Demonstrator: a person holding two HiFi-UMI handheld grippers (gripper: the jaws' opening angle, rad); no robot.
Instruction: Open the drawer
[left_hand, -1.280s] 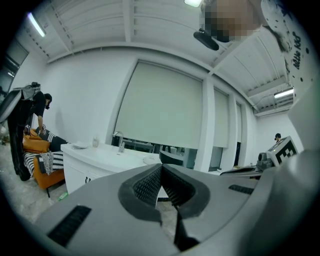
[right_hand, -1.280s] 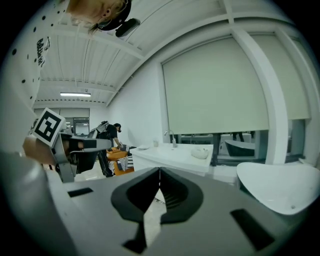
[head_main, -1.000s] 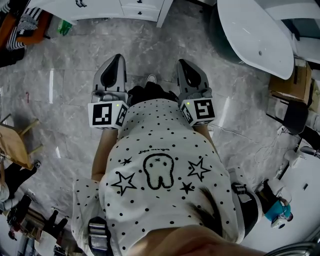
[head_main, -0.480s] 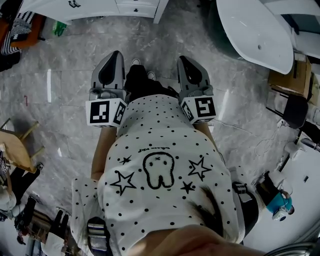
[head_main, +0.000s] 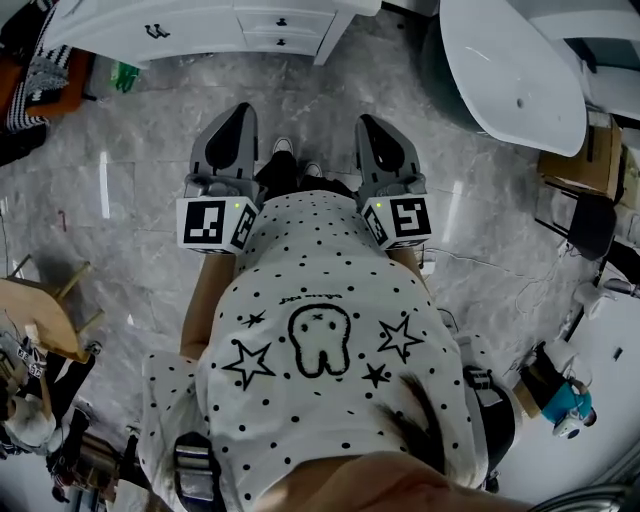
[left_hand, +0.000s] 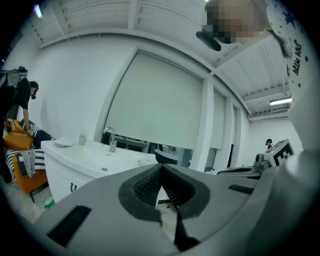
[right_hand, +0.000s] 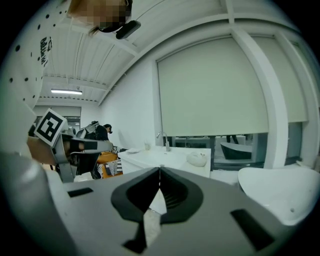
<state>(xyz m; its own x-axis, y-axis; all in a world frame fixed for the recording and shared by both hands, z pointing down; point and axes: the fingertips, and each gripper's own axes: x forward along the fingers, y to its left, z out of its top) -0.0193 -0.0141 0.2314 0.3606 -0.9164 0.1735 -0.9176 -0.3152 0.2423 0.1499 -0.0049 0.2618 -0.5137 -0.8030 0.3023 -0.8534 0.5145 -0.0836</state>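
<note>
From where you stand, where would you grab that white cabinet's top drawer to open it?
Probably its small dark knob, centred on the drawer front. Come straight at the front and pinch it from both sides: the flat panel shows no other hold.

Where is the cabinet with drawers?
Head view: the white cabinet is at the top edge, ahead of the left gripper, left of the bathtub.

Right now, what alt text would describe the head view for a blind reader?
A person in a star-printed white shirt, seen from above, holds the left gripper and right gripper, both shut, over a grey marble floor, pointing toward a white drawer cabinet.
</note>
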